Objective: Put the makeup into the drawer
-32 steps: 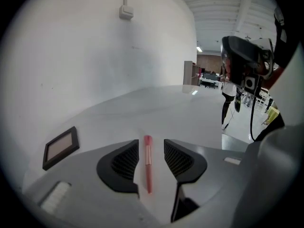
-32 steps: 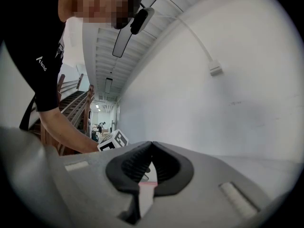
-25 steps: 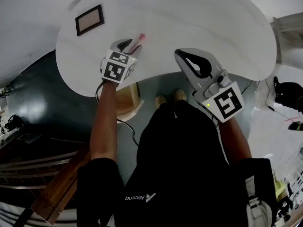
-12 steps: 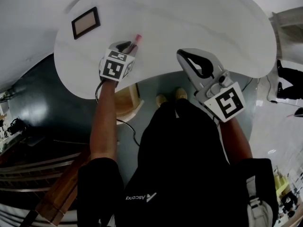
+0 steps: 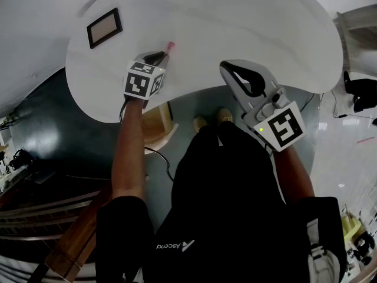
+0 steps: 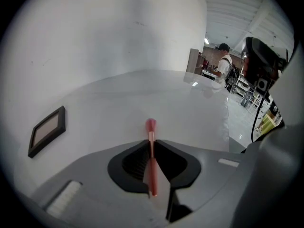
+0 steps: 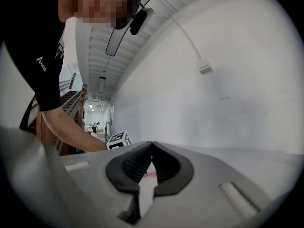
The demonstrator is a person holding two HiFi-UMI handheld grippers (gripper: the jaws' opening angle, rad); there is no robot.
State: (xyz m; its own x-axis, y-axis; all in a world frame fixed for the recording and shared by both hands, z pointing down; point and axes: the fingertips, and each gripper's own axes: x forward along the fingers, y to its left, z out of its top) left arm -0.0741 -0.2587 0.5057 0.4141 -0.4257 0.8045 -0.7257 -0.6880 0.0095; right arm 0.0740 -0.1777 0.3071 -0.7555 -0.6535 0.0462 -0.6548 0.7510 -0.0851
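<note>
A thin pink makeup brush [image 5: 169, 45] lies on the white round table [image 5: 247, 22]. My left gripper [image 5: 160, 56] points down at it, and its jaws are closing with the handle between them. In the left gripper view the brush [image 6: 151, 125] runs straight through the gripper [image 6: 151, 142]. The pads press on its handle and the pink head sticks out beyond the tips. My right gripper [image 5: 227, 69] hovers level over the table's near edge. In its own view the right gripper [image 7: 151, 144] is shut with nothing in it.
A flat rectangle with a black frame [image 5: 104, 28] lies on the table to the far left of the brush, also in the left gripper view [image 6: 46, 131]. A wooden piece [image 5: 159, 125] shows under the table's near edge. A person stands in the far background [image 6: 222, 63].
The left gripper's jaws stood wide beside the brush and have come together on its handle. The right gripper has kept its place.
</note>
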